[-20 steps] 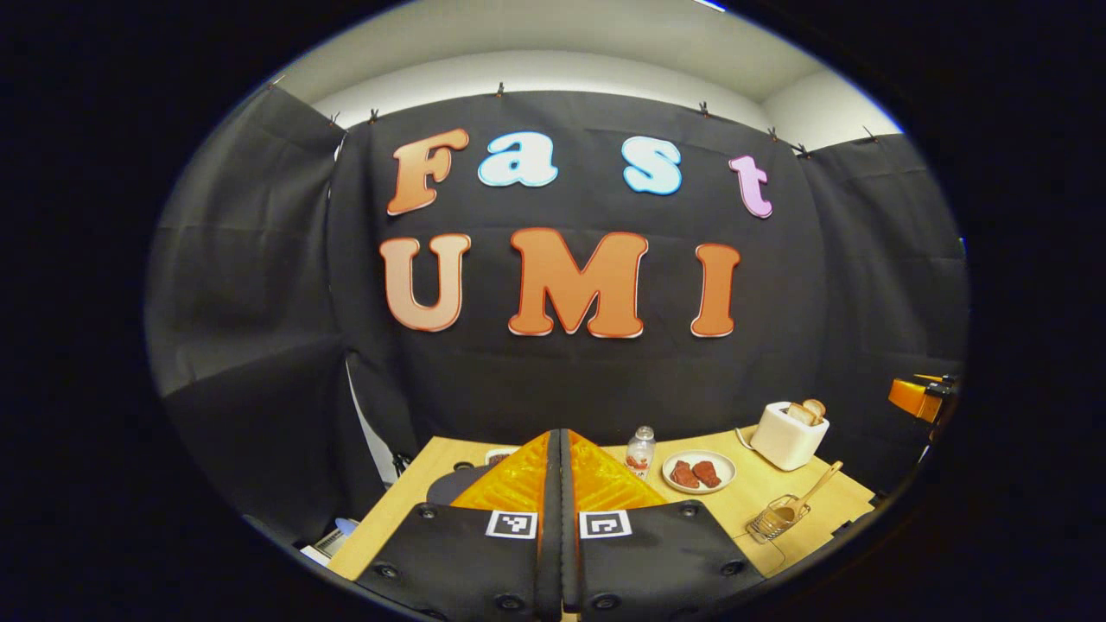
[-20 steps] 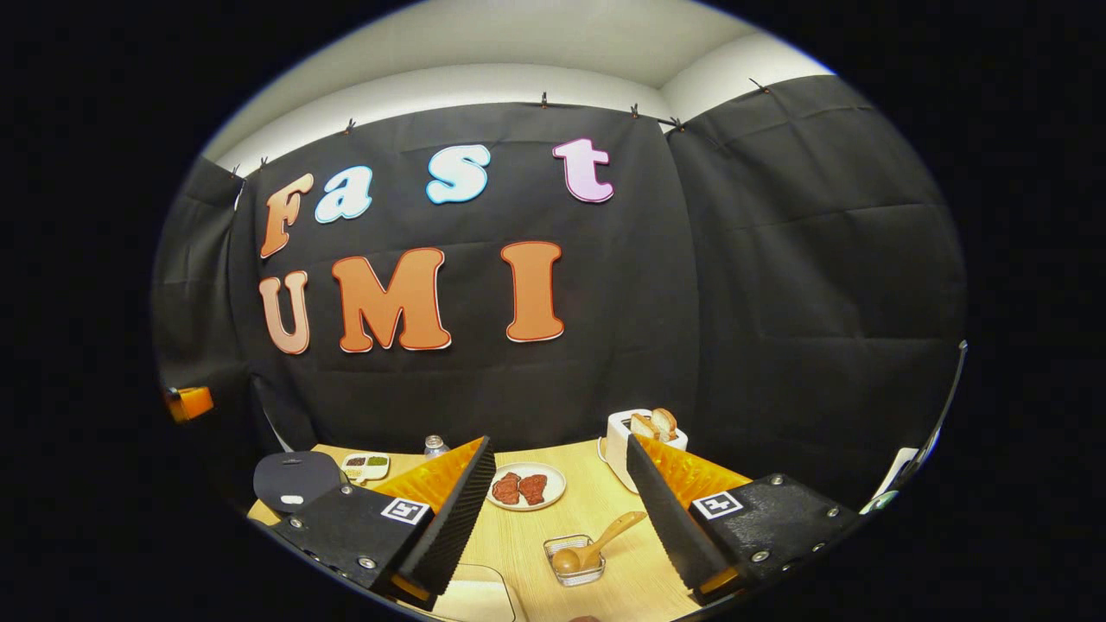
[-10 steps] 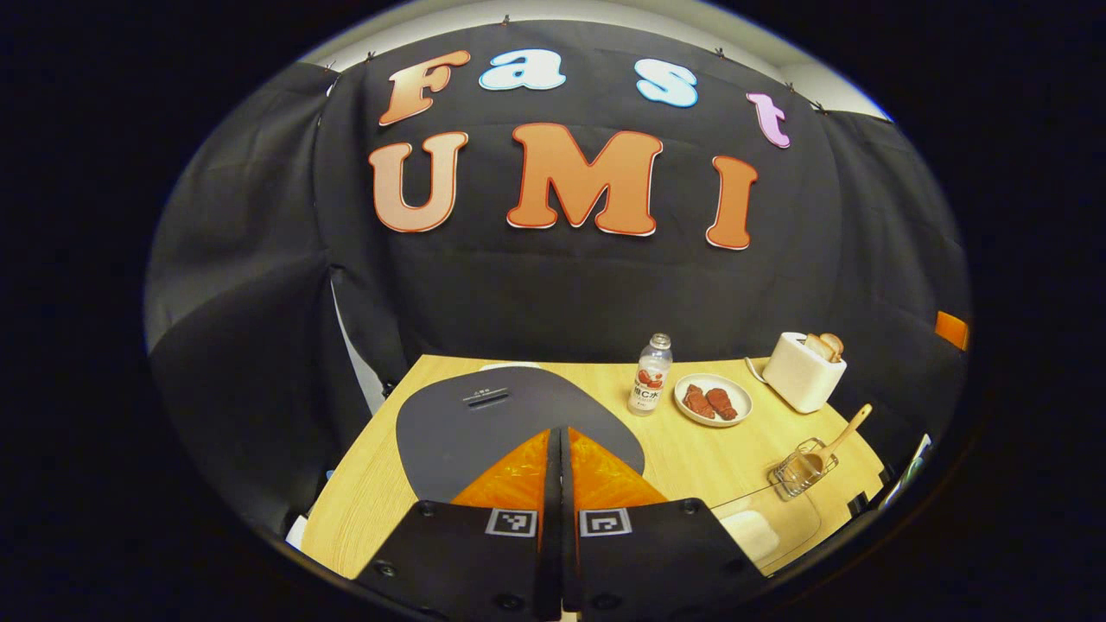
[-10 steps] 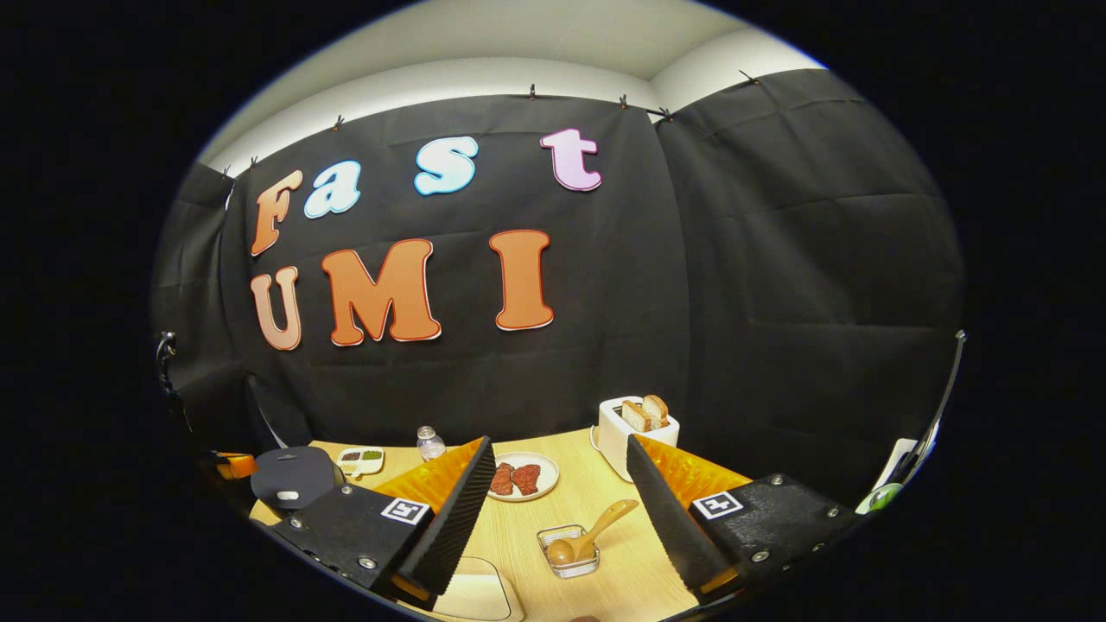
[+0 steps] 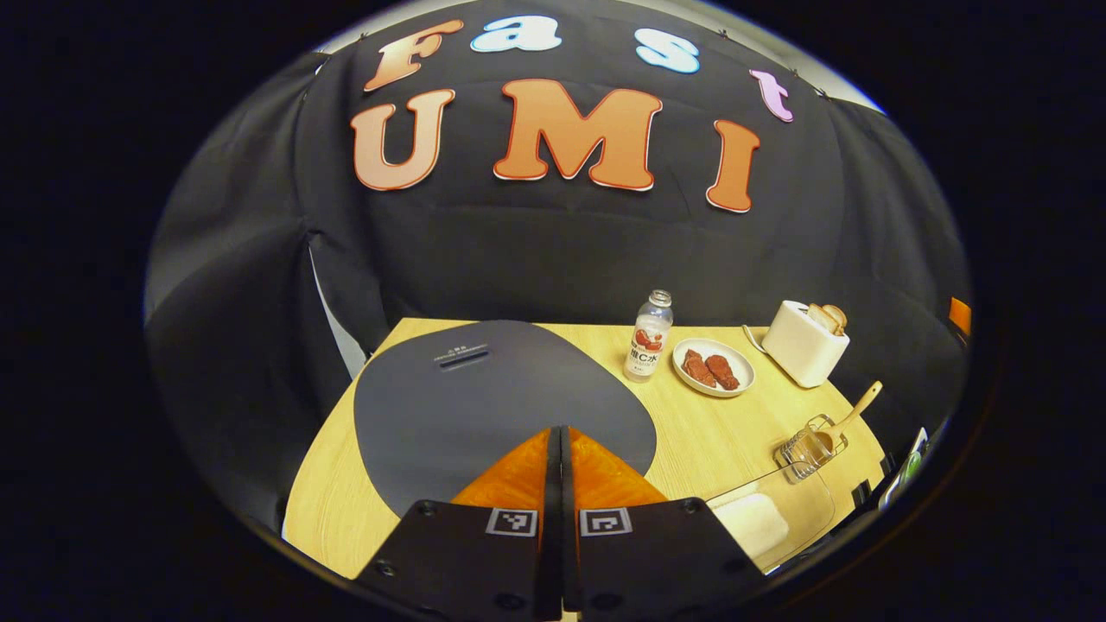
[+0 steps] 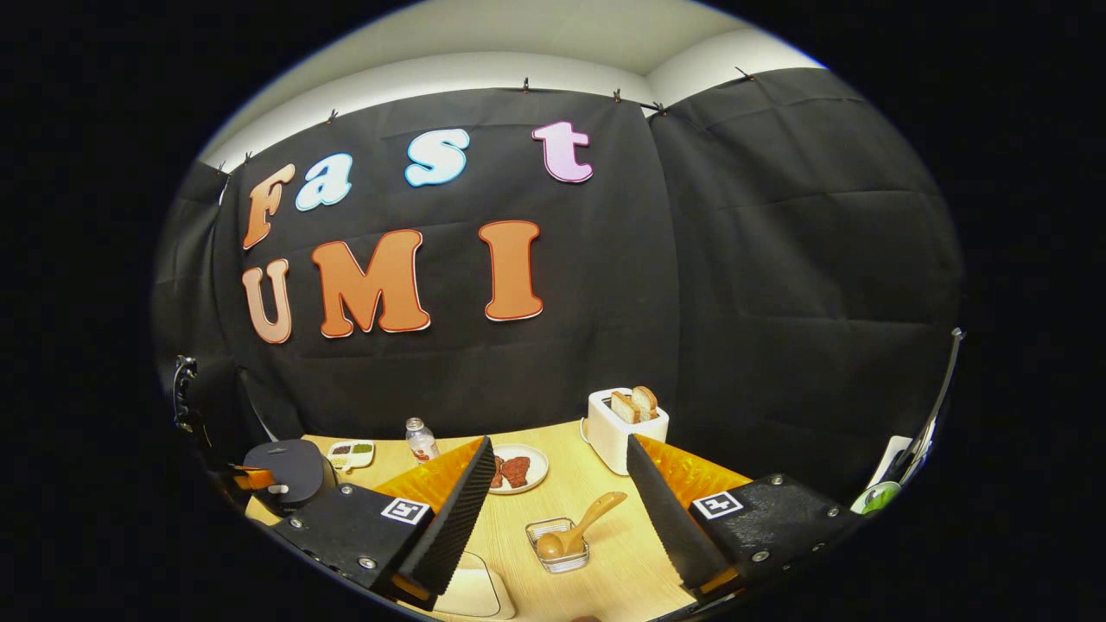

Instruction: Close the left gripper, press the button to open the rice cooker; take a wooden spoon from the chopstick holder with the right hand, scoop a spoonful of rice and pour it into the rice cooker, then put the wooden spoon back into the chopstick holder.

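Over the last second the left hand-held gripper (image 5: 560, 441) has dropped toward the rice cooker (image 5: 492, 406), whose dark lid now spreads wide beneath its fingers, which are pressed together with nothing between them. That suggests the button press is close, though the button itself isn't clearly visible from here. The right hand-held gripper (image 6: 557, 501) hangs wide open and empty above the table (image 6: 605, 570), with the wooden spoon (image 6: 579, 527) leaning in the chopstick holder (image 6: 557, 549) between its fingers (a clear approach from above). A bottle (image 5: 648, 337), a plate (image 5: 713, 367) and a toaster (image 5: 804, 341) sit well behind; the rice container (image 5: 760, 518) lies near the table's front edge.
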`<state>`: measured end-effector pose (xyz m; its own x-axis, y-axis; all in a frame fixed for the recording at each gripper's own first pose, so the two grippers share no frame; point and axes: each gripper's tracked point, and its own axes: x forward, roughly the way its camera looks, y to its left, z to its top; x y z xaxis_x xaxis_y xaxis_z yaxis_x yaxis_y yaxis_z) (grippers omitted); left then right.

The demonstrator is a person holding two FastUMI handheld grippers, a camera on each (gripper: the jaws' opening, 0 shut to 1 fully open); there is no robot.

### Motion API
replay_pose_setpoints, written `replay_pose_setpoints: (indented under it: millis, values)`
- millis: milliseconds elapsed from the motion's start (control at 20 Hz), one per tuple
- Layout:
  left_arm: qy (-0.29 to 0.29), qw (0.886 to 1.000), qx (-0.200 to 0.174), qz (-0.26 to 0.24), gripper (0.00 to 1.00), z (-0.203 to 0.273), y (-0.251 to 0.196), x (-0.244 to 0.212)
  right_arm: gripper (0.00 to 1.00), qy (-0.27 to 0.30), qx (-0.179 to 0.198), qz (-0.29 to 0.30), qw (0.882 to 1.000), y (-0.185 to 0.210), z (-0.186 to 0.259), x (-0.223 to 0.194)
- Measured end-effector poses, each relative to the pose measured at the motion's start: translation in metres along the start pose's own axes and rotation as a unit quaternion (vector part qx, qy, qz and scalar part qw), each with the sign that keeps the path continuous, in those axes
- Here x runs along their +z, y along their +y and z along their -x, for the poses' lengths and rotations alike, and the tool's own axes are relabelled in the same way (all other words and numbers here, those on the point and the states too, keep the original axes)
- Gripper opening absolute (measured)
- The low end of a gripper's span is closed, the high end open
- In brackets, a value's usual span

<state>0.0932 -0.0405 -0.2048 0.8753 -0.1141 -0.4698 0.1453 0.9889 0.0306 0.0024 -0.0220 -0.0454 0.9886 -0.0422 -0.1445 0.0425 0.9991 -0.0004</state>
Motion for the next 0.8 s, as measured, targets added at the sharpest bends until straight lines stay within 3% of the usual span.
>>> replay_pose_setpoints:
  millis: [50,150,250,450,800]
  values:
    - [0.004,1.0,-0.001,0.001,0.0,-0.001,-0.001,-0.003,0.95,0.001,-0.001,0.0,1.0,-0.002,0.0,0.0]
    - [0.018,1.0,-0.002,0.002,0.05,-0.002,-0.001,-0.014,0.95,0.003,-0.004,0.0,1.0,-0.003,-0.001,-0.002]
    - [0.013,1.0,-0.003,0.003,0.0,-0.003,-0.001,-0.014,0.95,0.006,-0.005,0.0,1.0,-0.004,-0.003,-0.003]
    - [0.047,0.999,-0.014,-0.008,0.05,-0.003,-0.002,-0.029,0.95,0.015,-0.001,0.006,1.0,-0.001,-0.004,-0.01]
    - [0.027,0.999,-0.007,-0.029,0.05,0.0,-0.003,-0.014,1.0,0.018,0.01,0.004,1.0,0.011,-0.007,-0.012]
